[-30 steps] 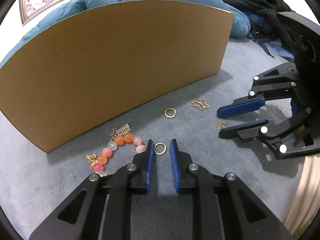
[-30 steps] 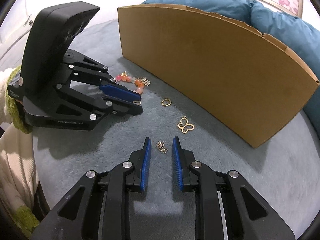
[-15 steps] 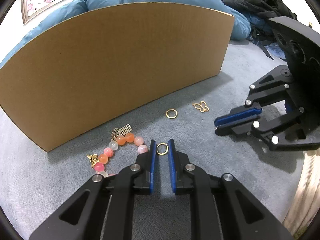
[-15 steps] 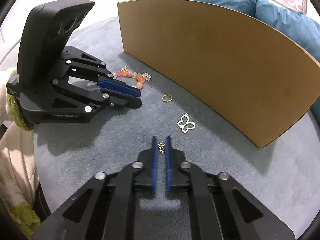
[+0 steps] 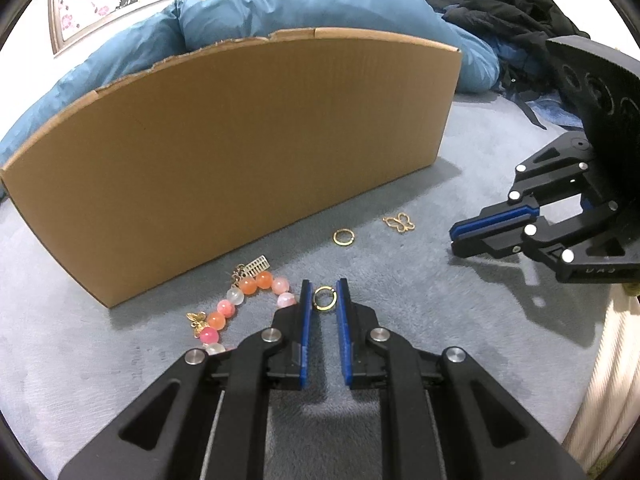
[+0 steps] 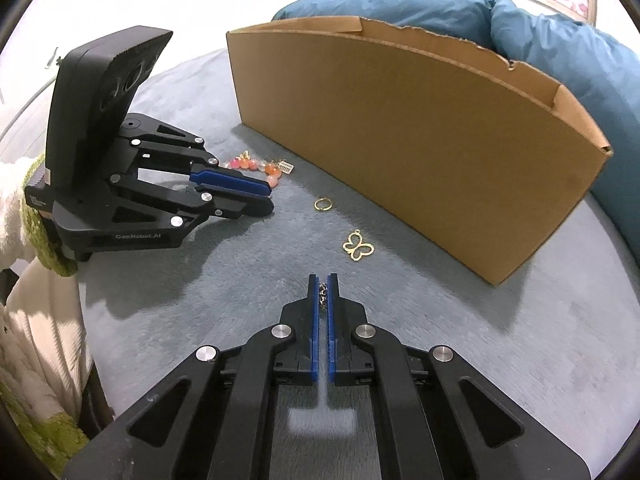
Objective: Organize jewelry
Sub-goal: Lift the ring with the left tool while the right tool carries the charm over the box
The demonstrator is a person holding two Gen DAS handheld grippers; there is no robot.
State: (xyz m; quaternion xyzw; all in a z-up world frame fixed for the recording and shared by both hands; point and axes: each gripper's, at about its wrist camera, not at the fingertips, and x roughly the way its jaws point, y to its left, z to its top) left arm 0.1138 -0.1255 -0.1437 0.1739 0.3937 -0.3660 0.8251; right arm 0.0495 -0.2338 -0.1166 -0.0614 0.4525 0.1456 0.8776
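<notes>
My left gripper point(image 5: 323, 299) is shut on a small gold ring point(image 5: 324, 299) on the grey plush surface; it also shows in the right wrist view point(image 6: 240, 194). My right gripper point(image 6: 323, 286) is shut on a small gold chain piece point(image 6: 322, 294) and is lifted above the surface; it also shows in the left wrist view point(image 5: 472, 236). A second gold ring point(image 5: 343, 237) and a gold butterfly pendant point(image 5: 399, 223) lie loose in front of the cardboard box point(image 5: 240, 152). A pink and orange bead bracelet point(image 5: 240, 304) with gold charms lies left of my left gripper.
The open cardboard box point(image 6: 420, 120) stands along the back, its cavity facing away. A blue duvet point(image 5: 280, 4) lies behind it and dark clothes point(image 5: 520, 12) at the back right. The surface edge runs along the right side point(image 5: 600, 360).
Both grippers have closed: the left around the gold ring, the right on the chain piece. The right gripper has risen and drawn back with the chain piece.
</notes>
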